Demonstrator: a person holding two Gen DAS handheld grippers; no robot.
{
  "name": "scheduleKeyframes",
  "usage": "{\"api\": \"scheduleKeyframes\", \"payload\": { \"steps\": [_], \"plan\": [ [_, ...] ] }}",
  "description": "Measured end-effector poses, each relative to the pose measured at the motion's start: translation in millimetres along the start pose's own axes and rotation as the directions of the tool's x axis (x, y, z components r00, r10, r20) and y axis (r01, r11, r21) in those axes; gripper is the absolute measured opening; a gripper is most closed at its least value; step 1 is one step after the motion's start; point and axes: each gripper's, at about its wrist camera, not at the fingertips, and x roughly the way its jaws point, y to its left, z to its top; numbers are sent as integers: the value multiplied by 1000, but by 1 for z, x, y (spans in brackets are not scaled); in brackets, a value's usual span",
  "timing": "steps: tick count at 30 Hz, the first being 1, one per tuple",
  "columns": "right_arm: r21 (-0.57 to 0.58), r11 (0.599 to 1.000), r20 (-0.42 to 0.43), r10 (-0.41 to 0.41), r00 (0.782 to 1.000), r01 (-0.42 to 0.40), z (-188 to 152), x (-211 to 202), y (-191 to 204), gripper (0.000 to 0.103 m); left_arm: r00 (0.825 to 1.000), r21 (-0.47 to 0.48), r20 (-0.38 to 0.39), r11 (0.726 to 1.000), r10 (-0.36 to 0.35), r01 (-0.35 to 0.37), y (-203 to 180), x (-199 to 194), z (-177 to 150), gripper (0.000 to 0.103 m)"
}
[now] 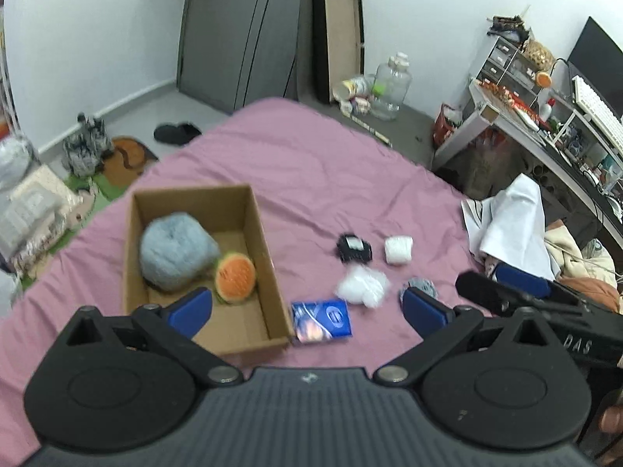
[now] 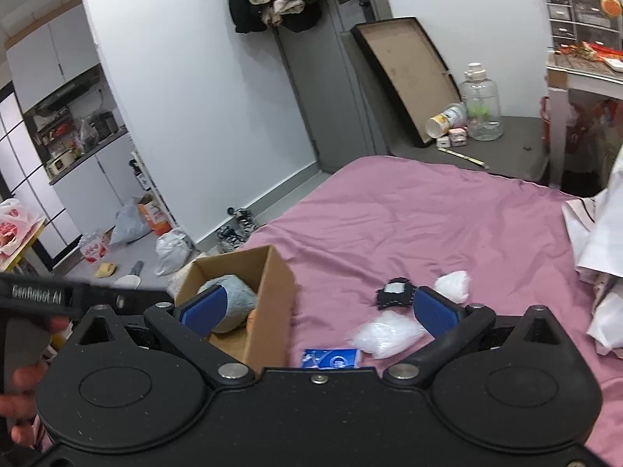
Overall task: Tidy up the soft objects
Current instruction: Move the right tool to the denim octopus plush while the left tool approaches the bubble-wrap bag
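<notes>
A cardboard box (image 1: 264,241) stands on the pink bed and holds a grey-blue plush (image 1: 175,251) and an orange melon-slice toy (image 1: 235,278). Right of the box lie a blue packet (image 1: 322,321), a white fluffy wad (image 1: 362,288), a black knit item (image 1: 353,248), a white roll (image 1: 398,249) and a small grey item (image 1: 422,285). My left gripper (image 1: 307,307) is open and empty above the box's near corner. My right gripper (image 2: 319,309) is open and empty, hovering over the box (image 2: 272,292), packet (image 2: 331,358) and wad (image 2: 383,334).
The pink bed (image 1: 311,175) ends at a grey floor with jars (image 1: 389,89) and a leaning board (image 1: 338,39). A cluttered desk (image 1: 545,124) stands right. White cloth and clothes (image 1: 514,225) lie at the bed's right edge. Bags and shoes lie on the floor left (image 2: 171,249).
</notes>
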Motion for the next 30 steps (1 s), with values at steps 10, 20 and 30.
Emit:
{"api": "scheduleKeyframes", "payload": {
  "steps": [10,20,30],
  "plan": [
    [70,997,-8,-34,999,34,-13,-3,-34,103,999,-1,-34,1000,9,-9,-23,13,-17,103],
    [139,987,-25,-77,997,80,-22,-2,-73,103,999,23,-32,1000,4,-4,-50,27,-21,103],
    [232,965,-59,-110,992,121,-34,4,-111,103,998,64,-52,997,44,-40,-73,59,-29,103]
  ]
}}
